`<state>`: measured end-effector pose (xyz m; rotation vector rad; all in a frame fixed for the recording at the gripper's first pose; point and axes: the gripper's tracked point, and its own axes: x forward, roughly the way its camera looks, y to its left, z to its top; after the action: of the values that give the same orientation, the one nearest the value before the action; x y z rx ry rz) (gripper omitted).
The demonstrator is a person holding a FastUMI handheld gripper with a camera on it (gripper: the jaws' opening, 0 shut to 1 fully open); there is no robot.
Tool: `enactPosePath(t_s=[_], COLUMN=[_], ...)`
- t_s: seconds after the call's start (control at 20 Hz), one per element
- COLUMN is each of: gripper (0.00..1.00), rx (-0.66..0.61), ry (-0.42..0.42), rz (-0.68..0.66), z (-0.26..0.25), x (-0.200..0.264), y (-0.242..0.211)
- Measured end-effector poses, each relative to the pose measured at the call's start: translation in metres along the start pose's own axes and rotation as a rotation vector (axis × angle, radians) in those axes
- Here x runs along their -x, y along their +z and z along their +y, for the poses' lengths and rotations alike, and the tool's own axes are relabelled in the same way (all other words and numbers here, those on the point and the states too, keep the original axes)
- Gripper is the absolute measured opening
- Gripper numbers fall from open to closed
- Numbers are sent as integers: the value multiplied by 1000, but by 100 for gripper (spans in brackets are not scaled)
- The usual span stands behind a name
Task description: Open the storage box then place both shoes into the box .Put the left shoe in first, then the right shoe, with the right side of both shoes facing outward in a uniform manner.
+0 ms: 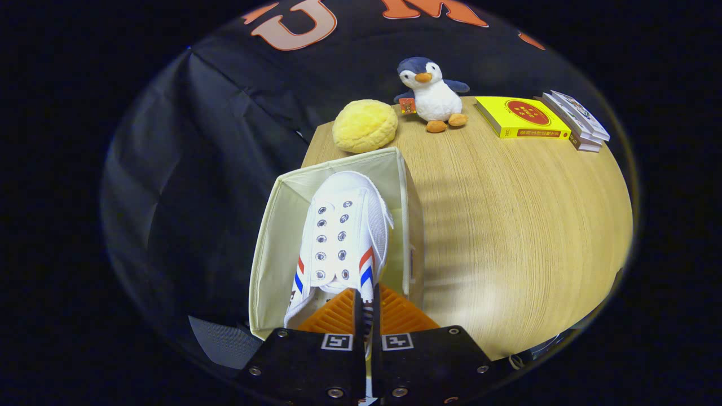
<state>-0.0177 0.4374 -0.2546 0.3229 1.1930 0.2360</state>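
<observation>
- under everything, a light wooden table runs from the fingers out to the black cloth wall.
- at the table's near left corner stands the storage box, cream fabric, open at the top, its left wall reaching past the table's edge.
- inside the box's opening, a white shoe with red and blue stripes on its sides points its toe away from the fingers, toward the box's far wall; whether it touches the box floor i cannot tell.
- the gripper is nearly closed, both fingers pinching the shoe's heel edge in the narrow gap between them.
- beyond the box, a round yellow cushion sits just beside its far rim.
- a plush penguin stands upright at the far edge.
- right of it lies a yellow book, with a small stack of books just beside.
</observation>
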Motion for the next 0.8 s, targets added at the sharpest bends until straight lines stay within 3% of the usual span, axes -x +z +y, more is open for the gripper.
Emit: enactPosePath(t_s=[0.2, 0.3, 0.35, 0.45, 0.7, 0.8], gripper=[6, 14, 25, 38, 36, 36], rx=[31, 75, 92, 95, 113, 156], ry=[-94, -91, -76, -48, 2, -26], rz=[-8, -16, -12, -20, -113, -185], z=[4, 10, 13, 15, -5, -29], x=[-16, -19, -19, -10, 26, 44], y=[-2, -4, -7, -6, 26, 46])
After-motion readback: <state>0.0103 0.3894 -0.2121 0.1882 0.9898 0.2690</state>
